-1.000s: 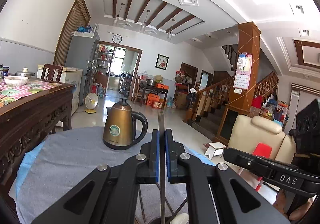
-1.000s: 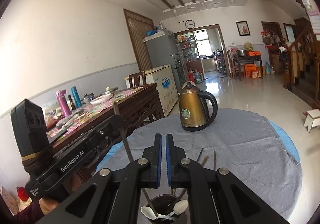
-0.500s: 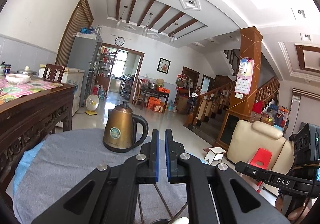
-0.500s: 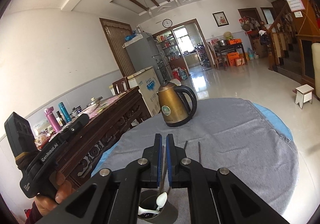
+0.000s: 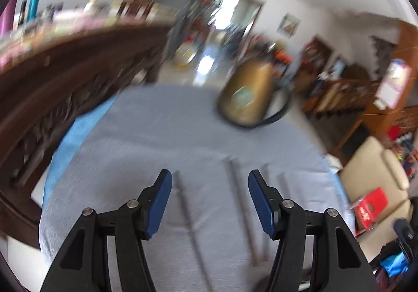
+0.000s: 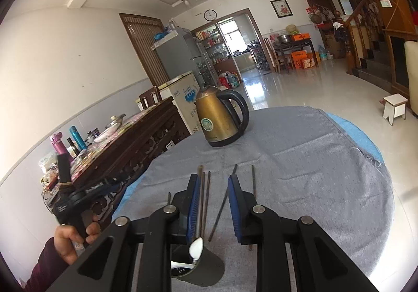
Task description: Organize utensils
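Bearing a round green label: kettle (image 6: 220,119)

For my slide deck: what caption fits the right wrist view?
Right claw, jaws opening, poised over chopsticks on grey cloth, beside a utensil cup; kettle behind.

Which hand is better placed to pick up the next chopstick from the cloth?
Probably the left. Its tongs are opening, empty, pointing down at the chopsticks on the cloth. The right tongs are opening beside the holder.

Both wrist cameras looked down close over the table (image 6: 313,161); both views shared the far kettle (image 5: 245,99).
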`<state>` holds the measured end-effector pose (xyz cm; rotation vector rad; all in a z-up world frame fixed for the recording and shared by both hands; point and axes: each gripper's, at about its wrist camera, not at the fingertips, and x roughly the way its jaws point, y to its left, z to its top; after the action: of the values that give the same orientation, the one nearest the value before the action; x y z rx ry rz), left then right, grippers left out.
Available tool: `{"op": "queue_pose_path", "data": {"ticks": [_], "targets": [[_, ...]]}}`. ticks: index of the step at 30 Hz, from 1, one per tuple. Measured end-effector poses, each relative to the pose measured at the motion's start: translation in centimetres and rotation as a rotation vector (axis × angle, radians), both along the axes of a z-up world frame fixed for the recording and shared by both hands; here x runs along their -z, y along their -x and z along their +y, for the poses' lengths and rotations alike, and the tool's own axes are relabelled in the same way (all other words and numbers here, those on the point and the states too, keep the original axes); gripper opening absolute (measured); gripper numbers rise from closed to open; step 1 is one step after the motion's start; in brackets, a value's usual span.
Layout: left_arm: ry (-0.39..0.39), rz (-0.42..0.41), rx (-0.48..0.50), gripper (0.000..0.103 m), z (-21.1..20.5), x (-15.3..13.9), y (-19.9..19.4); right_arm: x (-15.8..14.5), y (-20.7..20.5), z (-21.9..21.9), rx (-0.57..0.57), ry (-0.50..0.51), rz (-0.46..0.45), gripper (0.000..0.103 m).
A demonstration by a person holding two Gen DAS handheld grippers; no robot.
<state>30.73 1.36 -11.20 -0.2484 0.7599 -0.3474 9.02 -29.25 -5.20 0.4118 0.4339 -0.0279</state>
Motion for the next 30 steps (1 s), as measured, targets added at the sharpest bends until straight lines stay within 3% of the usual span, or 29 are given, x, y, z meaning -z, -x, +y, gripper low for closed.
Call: {"op": "queue_pose_path", "data": {"ticks": [3,5,12,17,18,21,23,24,25,30], "targets": [[-0.047,0.134,-0.055,0.062,-0.1,3.1,-3.5,1.1,-0.4,-1.3,0.021,-0.016,0.018,0.024],[-0.086,0.179,-0.072,0.062,-0.8,4.6,-4.8,2.0,-0.7,-2.5,0.033,-0.047,0.034,0.024],[-0.271,0.312,-0.096,0.062,-4.2,8.9,-9.5,4.1,-1.4,-5.3,0.063,-0.075,0.084,0.024],[-0.361,0.357,-0.095,0.060,-5.8,10.7,-11.2,5.5,-2.2,-5.9,0.051,-0.088,0.118,0.024],[-0.359,0.378,-0.086,0.056,-6.0,11.2,-11.4,5.7,-2.4,-5.8,0.049,-0.087,0.122,0.024],[-0.398,0.332,-0.059,0.046,-6.6,11.1,-11.3,6.3,-3.0,-5.5,0.038,-0.090,0.137,0.024],[-0.394,0.317,-0.047,0.030,-6.6,11.0,-11.2,6.7,-3.2,-5.4,0.033,-0.093,0.146,0.024],[-0.395,0.306,-0.035,0.013,-6.6,11.0,-11.1,6.8,-3.3,-5.2,0.031,-0.094,0.149,0.024],[-0.396,0.297,-0.026,0.008,-6.5,11.0,-11.0,6.8,-3.2,-5.1,0.029,-0.095,0.151,0.024],[-0.344,0.265,-0.016,0.006,-5.3,10.9,-9.1,6.4,-3.0,-4.3,0.030,-0.070,0.143,0.024]]}}
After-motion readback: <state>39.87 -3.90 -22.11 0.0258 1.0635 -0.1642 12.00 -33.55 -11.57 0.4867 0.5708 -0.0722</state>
